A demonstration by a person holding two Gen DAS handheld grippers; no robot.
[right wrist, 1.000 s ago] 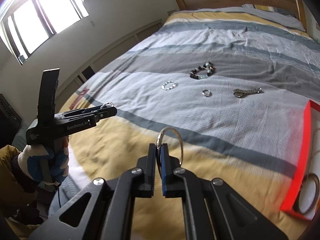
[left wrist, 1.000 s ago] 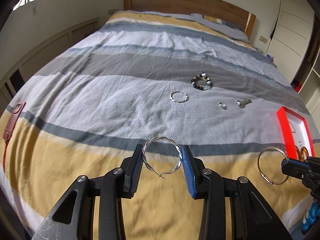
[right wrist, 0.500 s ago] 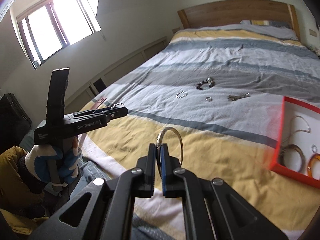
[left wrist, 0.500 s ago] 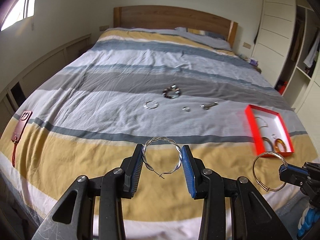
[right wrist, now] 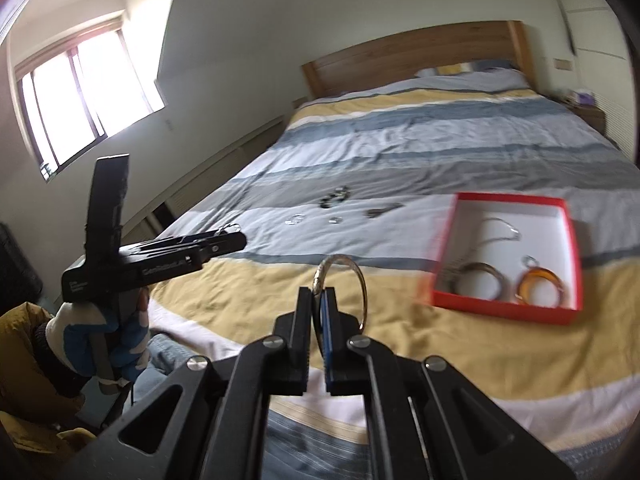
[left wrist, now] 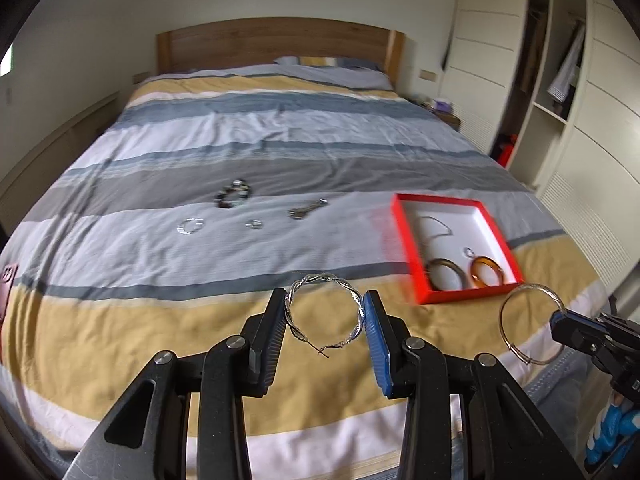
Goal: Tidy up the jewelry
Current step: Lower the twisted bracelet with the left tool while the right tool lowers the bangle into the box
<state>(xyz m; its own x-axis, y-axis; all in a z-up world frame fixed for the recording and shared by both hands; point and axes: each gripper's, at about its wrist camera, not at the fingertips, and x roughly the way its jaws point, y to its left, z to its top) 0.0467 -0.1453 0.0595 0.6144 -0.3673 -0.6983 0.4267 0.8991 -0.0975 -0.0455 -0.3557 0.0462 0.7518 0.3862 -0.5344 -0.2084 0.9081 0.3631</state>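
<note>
My left gripper (left wrist: 325,316) is shut on a twisted silver bangle (left wrist: 296,322), held above the bed's near edge. My right gripper (right wrist: 319,298) is shut on a plain silver bangle (right wrist: 362,286); it also shows at the right of the left wrist view (left wrist: 510,336). A red box (left wrist: 412,256) with a white inside lies on the bed to the right and holds two bangles, a chain and a small ring. A bead bracelet (left wrist: 234,195), a silver ring bracelet (left wrist: 190,226), a small ring (left wrist: 253,224) and a metal clasp piece (left wrist: 306,210) lie loose on the bedspread.
The striped bedspread (left wrist: 160,320) covers the whole bed, with a wooden headboard (left wrist: 276,42) at the far end. A wardrobe (left wrist: 560,80) stands to the right. A window (right wrist: 76,92) is on the left wall. A red phone case (left wrist: 6,284) lies at the left edge.
Both grippers have pulled back and up from the bed with their bangles still held. The red box has come fully into both views.
</note>
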